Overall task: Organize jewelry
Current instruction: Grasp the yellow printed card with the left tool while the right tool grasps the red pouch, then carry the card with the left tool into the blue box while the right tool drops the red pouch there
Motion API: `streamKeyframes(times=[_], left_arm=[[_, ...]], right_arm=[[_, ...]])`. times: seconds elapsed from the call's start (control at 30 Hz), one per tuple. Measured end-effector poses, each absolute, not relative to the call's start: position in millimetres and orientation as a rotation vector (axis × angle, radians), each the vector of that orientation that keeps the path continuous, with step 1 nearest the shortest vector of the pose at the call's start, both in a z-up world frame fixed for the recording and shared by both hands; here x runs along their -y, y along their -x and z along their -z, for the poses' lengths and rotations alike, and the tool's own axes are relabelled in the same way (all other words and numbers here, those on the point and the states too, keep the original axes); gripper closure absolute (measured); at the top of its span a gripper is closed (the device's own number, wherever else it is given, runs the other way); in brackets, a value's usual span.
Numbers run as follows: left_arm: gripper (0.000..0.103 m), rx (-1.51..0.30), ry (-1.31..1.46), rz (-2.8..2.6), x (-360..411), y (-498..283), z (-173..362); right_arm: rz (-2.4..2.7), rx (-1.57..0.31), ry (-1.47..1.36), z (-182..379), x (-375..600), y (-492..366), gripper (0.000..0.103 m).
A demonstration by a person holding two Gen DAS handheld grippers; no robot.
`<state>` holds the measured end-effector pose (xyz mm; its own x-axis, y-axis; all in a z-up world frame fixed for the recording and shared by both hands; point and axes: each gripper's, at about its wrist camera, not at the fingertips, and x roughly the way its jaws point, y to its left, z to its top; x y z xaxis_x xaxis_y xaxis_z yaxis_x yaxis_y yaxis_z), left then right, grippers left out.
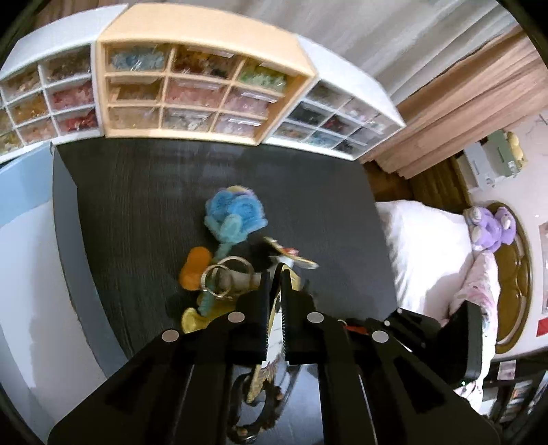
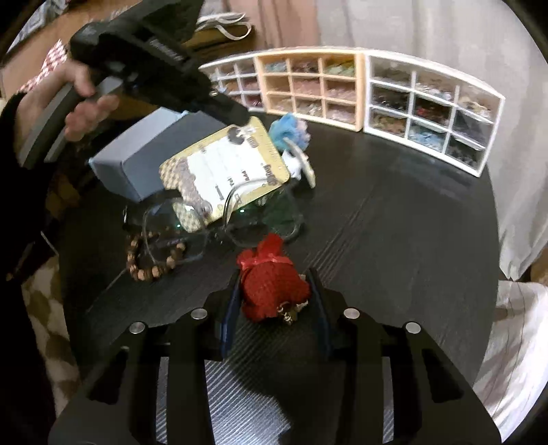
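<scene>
Left wrist view: left gripper (image 1: 274, 274) is pinching a gold-edged jewelry card (image 1: 274, 325) betw its fingers, jaws nearly together w/ the card's edge in the gap. Card is hanging above the black table (image 1: 137, 191), near edge. Just beyond the tips a loose pile is lying mid-table: blue fuzzy flower (image 1: 233, 212), orange piece (image 1: 195, 268), metal rings (image 1: 222, 277), a yellow bit near the gripper. Far side: three drawer cabinets in a row, the peach cabinet (image 1: 202, 30) in the middle, white ones left & right, drawers looking full of bagged items. Blurry, so small stuff is hard to ID.

Right wrist view: right gripper (image 2: 274, 294) is sitting w/ fingers spread on either side of a red mesh pouch (image 2: 270, 291) on the table's near part; can't tell if the pads are touching it yet. Something metallic is poking out at the pouch's near end. Farther left the card is up in the air, held by the left gripper, above a clear lidded case (image 2: 191, 226). A wooden bead bracelet (image 2: 150, 260) is lying near left, a grey-blue box (image 2: 137, 164) far left.

Progress, as a guess: early-to-mid. Card's lifted but not stowed; pouch, bracelet, flower, rings, orange piece all loose on the table. Most sorting seems left to do.
</scene>
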<state>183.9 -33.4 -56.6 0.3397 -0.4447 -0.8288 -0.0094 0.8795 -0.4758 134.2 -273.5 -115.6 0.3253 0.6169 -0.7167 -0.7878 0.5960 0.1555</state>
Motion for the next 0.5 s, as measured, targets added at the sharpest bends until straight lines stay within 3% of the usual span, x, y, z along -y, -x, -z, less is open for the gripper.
streamKeyframes(times=[0.5], left_arm=[[0.096,-1.285,0.183,0.279,95.1,-184.1,66.3]], right_arm=[[-0.906,-0.817,0.189,108.8,281.2,-128.9,0.067]])
